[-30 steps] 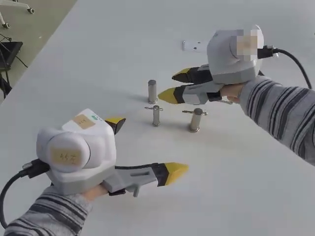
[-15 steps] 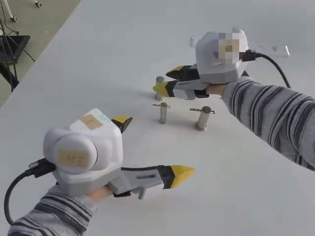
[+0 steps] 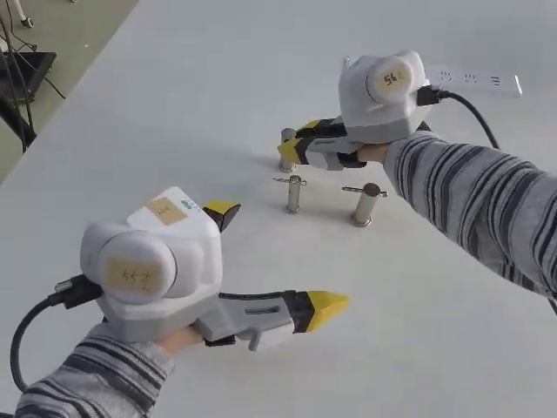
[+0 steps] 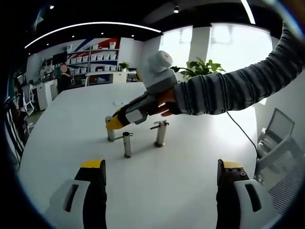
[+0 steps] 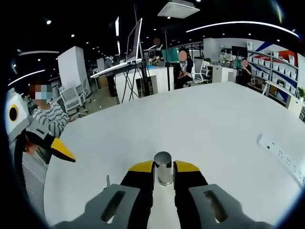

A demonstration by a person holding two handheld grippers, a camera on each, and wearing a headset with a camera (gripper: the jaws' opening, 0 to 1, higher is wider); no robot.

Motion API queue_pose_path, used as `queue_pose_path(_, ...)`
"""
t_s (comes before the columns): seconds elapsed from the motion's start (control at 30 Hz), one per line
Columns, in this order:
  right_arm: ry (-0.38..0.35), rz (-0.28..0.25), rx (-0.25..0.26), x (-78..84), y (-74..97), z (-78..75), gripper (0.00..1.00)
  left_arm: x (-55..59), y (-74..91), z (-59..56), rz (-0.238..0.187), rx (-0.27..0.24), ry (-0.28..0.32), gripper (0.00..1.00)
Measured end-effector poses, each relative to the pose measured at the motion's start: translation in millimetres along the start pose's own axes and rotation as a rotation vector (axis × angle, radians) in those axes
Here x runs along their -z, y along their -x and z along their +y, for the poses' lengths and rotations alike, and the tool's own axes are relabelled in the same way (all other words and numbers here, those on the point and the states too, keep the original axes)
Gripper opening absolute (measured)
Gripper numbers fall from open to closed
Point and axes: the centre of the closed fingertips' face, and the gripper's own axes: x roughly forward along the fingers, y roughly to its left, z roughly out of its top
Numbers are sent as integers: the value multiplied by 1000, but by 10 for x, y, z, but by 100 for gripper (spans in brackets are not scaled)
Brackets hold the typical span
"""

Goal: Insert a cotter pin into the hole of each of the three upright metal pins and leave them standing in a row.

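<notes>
On the white tabletop (image 3: 174, 104), the right gripper (image 5: 164, 168) is closed around the top of a silver cylindrical metal pin (image 5: 163, 161) standing upright; the left gripper (image 4: 161, 165) hovers wide open, holding nothing.

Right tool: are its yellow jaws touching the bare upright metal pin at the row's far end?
Touching. In the right gripper view the right tool pinches the bare upright metal pin: both yellow jaws sit against its sides, no gap.

Overhead plus seemingly opposed views; common pins (image 3: 294, 193)
</notes>
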Motion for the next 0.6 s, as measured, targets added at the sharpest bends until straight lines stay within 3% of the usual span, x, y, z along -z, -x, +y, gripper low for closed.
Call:
queue_pose_path(0.3, -4, 4, -4, -3, 2, 31, 9, 1, 17, 23, -2, -5, 6, 95)
queue_pose_path(0.6, 58, 41, -5, -4, 21, 0, 8, 6, 20, 34, -1, -9, 15, 95)
